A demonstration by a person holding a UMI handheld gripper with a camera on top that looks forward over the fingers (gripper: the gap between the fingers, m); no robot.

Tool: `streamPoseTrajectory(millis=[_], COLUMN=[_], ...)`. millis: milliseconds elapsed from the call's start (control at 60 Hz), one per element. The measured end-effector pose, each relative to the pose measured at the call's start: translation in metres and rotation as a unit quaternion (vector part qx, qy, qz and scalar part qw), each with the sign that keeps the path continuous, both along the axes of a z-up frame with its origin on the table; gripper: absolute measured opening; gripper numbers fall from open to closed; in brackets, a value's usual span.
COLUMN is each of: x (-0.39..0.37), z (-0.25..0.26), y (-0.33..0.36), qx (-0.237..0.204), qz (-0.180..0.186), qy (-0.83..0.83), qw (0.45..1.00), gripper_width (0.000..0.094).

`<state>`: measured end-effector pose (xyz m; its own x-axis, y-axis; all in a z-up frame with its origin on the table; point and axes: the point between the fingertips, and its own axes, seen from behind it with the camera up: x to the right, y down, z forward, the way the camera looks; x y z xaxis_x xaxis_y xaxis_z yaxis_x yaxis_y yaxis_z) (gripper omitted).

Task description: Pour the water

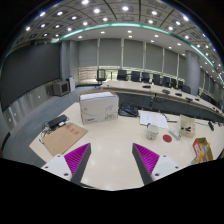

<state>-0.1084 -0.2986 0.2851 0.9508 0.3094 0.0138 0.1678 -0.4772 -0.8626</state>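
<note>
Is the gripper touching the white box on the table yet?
Apart. The gripper view shows bare table between the open gripper and the white rectangular box.

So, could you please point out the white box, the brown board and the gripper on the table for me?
white box (98, 107), gripper view, on its front face.
brown board (63, 138), gripper view, on its flat top.
gripper (112, 160), gripper view, midway between its open fingertips, nothing held.

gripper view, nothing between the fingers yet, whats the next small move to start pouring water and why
Probably move forward and right toward the white cup-like container on the table. The gripper is open and empty, its fingers above bare tabletop, with the container beyond them. I cannot tell whether it holds water.
</note>
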Motion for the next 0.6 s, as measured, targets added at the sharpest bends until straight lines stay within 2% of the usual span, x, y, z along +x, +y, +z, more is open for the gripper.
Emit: streamPoseTrajectory(millis=[167,300,600], x=[0.04,0.111,0.331], z=[-0.01,-0.024,-0.089], y=[-0.001,-0.001,-0.015], qx=[-0.009,-0.009,-0.013], qz=[-0.034,-0.066,-0.161], qy=[0.009,0.015,-0.005], qw=[0.999,0.998,0.987], gripper_width=[0.0862,0.0863,0.086])
